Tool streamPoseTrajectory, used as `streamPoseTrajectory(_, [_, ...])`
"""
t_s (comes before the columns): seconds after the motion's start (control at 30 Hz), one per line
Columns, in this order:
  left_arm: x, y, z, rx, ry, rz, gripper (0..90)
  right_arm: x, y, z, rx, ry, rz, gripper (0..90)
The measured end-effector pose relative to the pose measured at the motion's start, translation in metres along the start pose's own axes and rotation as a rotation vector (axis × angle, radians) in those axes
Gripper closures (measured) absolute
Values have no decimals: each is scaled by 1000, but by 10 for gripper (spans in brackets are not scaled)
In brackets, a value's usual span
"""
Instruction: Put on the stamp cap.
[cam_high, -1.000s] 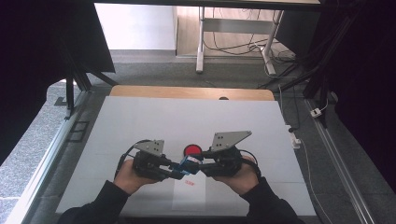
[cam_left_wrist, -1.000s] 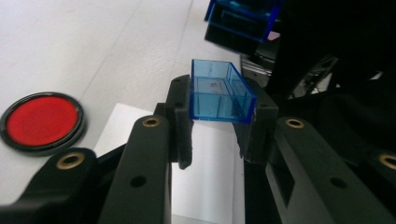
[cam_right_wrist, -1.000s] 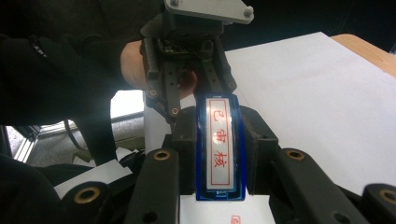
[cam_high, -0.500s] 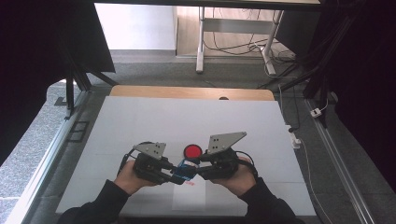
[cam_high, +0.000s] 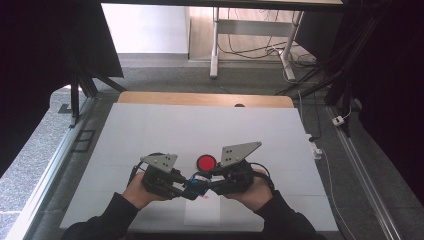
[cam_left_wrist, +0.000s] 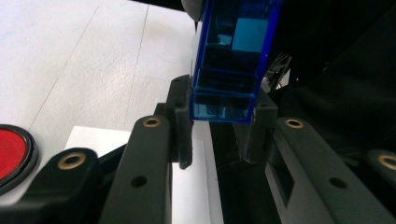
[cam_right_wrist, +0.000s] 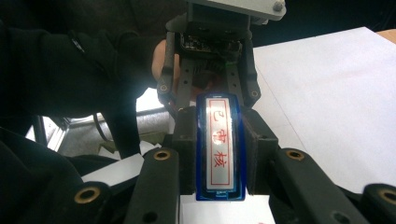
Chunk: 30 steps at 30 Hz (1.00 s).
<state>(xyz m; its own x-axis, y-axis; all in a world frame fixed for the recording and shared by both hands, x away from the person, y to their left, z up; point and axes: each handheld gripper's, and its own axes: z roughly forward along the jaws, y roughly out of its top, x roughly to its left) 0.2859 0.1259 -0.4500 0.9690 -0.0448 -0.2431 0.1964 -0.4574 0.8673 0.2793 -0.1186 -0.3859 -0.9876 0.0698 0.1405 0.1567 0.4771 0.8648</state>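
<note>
A clear blue box (cam_high: 197, 186) with a white label printed in red (cam_right_wrist: 218, 154) hangs just above the table's front. Both grippers hold it, and they face each other. My left gripper (cam_high: 188, 190) comes in from the left, its jaws shut on the box's lower end (cam_left_wrist: 223, 105). My right gripper (cam_high: 208, 185) comes in from the right, and its pads (cam_right_wrist: 258, 140) press on the long sides of the box. In the right gripper view the left gripper (cam_right_wrist: 211, 51) sits just beyond the box.
A round red pad in a black rim (cam_high: 206, 162) lies on the white table cover (cam_high: 200, 127) just behind the grippers. A white sheet of paper (cam_high: 202, 214) lies under the hands near the front edge. Table legs and cables are on the floor beyond.
</note>
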Motion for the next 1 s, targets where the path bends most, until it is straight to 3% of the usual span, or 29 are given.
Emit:
streamPoseTrajectory(0.2, [-2, 1, -1, -1, 7, 25, 694, -1, -2, 0, -20, 17, 20, 709])
streamPoseTrajectory(0.53, [-3, 1, -2, -21, -1, 18, 694, -7, -7, -1, -70, 53, 69, 708])
streamPoseTrajectory(0.87, [-2, -3, 1, 12, 25, 2, 668, -4, -6, 3, -18, 21, 42, 708])
streamPoseTrajectory(1.0, [-3, -4, 1, 11, 49, -7, 597, -4, -7, 5, -3, 4, 39, 708])
